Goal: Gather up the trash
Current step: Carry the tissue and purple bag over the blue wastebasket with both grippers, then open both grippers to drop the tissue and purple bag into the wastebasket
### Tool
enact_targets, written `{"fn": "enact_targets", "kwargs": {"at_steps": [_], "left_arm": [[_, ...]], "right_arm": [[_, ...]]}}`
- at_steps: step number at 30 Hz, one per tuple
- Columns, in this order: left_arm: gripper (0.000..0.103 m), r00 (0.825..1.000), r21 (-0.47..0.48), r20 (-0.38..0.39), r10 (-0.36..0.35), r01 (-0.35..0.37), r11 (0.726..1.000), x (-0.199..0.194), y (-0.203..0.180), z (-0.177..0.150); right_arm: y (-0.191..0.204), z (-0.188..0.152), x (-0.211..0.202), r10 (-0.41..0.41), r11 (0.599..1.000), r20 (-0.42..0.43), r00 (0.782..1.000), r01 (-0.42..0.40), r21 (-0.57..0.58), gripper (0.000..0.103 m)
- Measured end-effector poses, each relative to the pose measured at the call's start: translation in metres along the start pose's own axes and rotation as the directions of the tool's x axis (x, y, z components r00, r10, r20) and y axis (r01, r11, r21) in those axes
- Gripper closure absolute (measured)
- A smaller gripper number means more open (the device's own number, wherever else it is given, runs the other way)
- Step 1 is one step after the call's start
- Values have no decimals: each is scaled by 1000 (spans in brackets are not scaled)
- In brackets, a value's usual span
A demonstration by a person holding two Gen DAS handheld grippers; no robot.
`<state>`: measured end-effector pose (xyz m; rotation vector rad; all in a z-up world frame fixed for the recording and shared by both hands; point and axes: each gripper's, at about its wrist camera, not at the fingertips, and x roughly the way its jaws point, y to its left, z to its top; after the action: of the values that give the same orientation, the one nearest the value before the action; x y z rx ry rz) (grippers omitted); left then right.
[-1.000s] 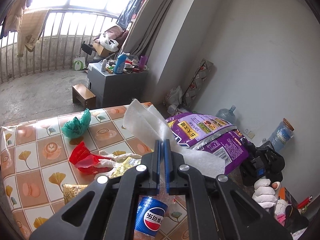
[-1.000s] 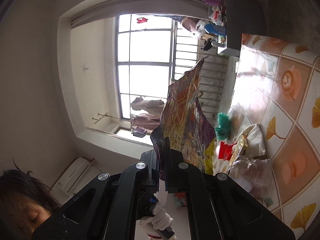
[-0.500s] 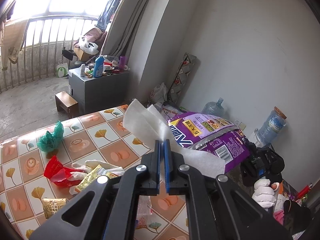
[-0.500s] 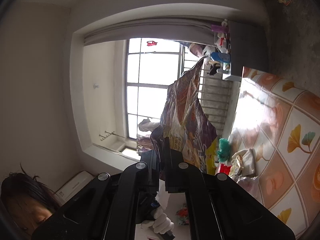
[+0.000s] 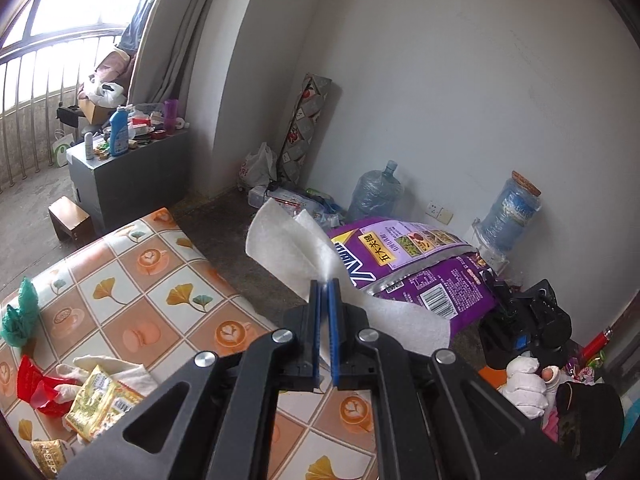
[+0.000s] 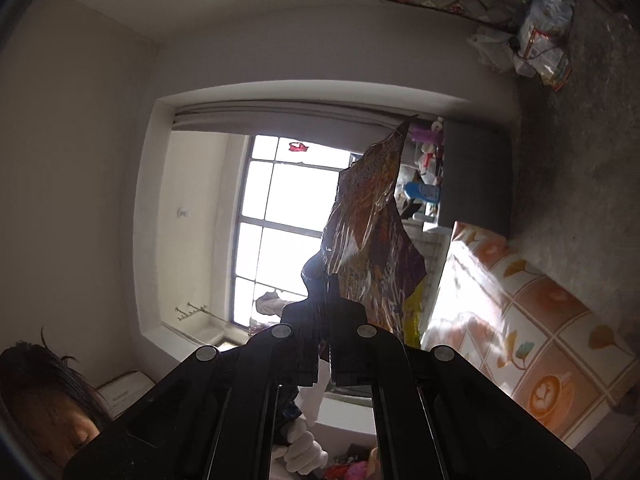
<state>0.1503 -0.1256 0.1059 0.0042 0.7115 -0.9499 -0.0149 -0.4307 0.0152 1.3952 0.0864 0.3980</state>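
Observation:
My left gripper (image 5: 325,286) is shut on a white paper towel (image 5: 292,246), held in the air beyond the table's right edge. My right gripper (image 6: 326,280) is shut on a large purple snack bag (image 6: 372,236), which also shows in the left wrist view (image 5: 416,264), held beside the towel. Other trash lies on the tiled tablecloth (image 5: 132,280): a red wrapper (image 5: 34,386), a yellow-green packet (image 5: 96,402), a crumpled white cloth (image 5: 120,368), a green plastic bag (image 5: 20,316).
Two water jugs (image 5: 374,196) stand on the floor by the wall. A grey cabinet (image 5: 124,176) with bottles stands by the curtain, with a small wooden stool (image 5: 70,218) in front. Bags and clutter lie in the floor corner (image 5: 276,192). The person's head (image 6: 44,400) shows at lower left.
Both grippers have swung to the right, away from the table, carrying the paper towel and the purple bag. The table trash has slid to the lower left of view; the Pepsi cup is out of sight.

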Motion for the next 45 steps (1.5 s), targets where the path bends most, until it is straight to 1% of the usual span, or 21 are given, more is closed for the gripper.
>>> {"fn": "enact_targets", "kwargs": {"at_steps": [2, 5, 10, 14, 17, 20, 21, 22, 26, 28, 29, 30, 31, 32, 33, 34, 35, 36, 40, 42, 45], "left_arm": [[100, 999, 19, -27, -25, 25, 999, 24, -14, 4], [100, 996, 46, -72, -61, 64, 997, 62, -35, 11], [100, 981, 85, -166, -97, 112, 990, 132, -72, 16], [100, 961, 115, -254, -108, 141, 983, 192, -101, 10], [99, 940, 122, -325, -101, 147, 982, 236, -115, 0], [99, 920, 124, -381, -92, 149, 981, 273, -122, -10], [99, 915, 131, -394, -85, 148, 980, 283, -124, -15], [99, 911, 139, -406, -77, 144, 980, 293, -125, -19], [99, 894, 147, -444, -58, 136, 980, 320, -122, -29], [99, 890, 150, -454, -48, 129, 980, 328, -118, -32], [99, 888, 153, -458, -42, 125, 980, 331, -117, -34], [99, 886, 155, -463, -37, 123, 980, 334, -116, -35], [99, 884, 159, -467, -31, 118, 980, 337, -114, -36], [99, 881, 162, -472, -25, 114, 980, 341, -114, -37], [99, 879, 164, -476, -18, 109, 980, 345, -112, -38], [99, 876, 163, -483, -13, 105, 981, 348, -111, -39], [99, 872, 162, -489, -10, 102, 982, 351, -110, -41], [99, 869, 162, -494, -7, 100, 982, 353, -109, -42], [99, 864, 170, -503, 3, 96, 981, 361, -107, -44], [99, 861, 170, -509, 7, 92, 981, 367, -108, -45], [99, 851, 176, -526, 11, 96, 980, 379, -114, -50]], "right_arm": [[4, 12, -18, -53, 998, 53, 997, 55, -42, 101], [13, 27, -43, -150, 980, 139, 979, 166, -108, 101], [15, 46, -77, -305, 923, 271, 913, 353, -153, 101], [-3, 55, -94, -402, 881, 319, 859, 457, -121, 101], [-28, 60, -99, -487, 844, 330, 809, 533, -63, 101], [-62, 66, -100, -550, 815, 314, 774, 580, -2, 101], [-74, 68, -97, -573, 801, 307, 760, 598, 15, 101], [-86, 71, -95, -604, 779, 300, 738, 626, 30, 101], [-127, 91, -94, -668, 730, 268, 694, 681, 56, 101], [-147, 102, -90, -708, 689, 258, 658, 723, 48, 100], [-159, 106, -88, -711, 688, 248, 658, 724, 53, 100], [-180, 113, -84, -714, 692, 219, 665, 718, 72, 99], [-200, 117, -83, -738, 669, 194, 646, 737, 92, 99], [-215, 119, -81, -777, 624, 177, 604, 775, 100, 91], [-230, 119, -80, -826, 560, 145, 544, 822, 108, 83], [-243, 116, -79, -854, 519, 110, 508, 846, 123, 68], [-254, 114, -83, -870, 493, 86, 485, 857, 149, 66], [-260, 111, -89, -876, 483, 79, 476, 859, 172, 66], [-253, 96, -115, -861, 508, 124, 493, 830, 230, 61], [-243, 91, -127, -855, 518, 150, 496, 819, 248, 61], [-232, 83, -141, -838, 546, 203, 507, 784, 296, 61]]}}
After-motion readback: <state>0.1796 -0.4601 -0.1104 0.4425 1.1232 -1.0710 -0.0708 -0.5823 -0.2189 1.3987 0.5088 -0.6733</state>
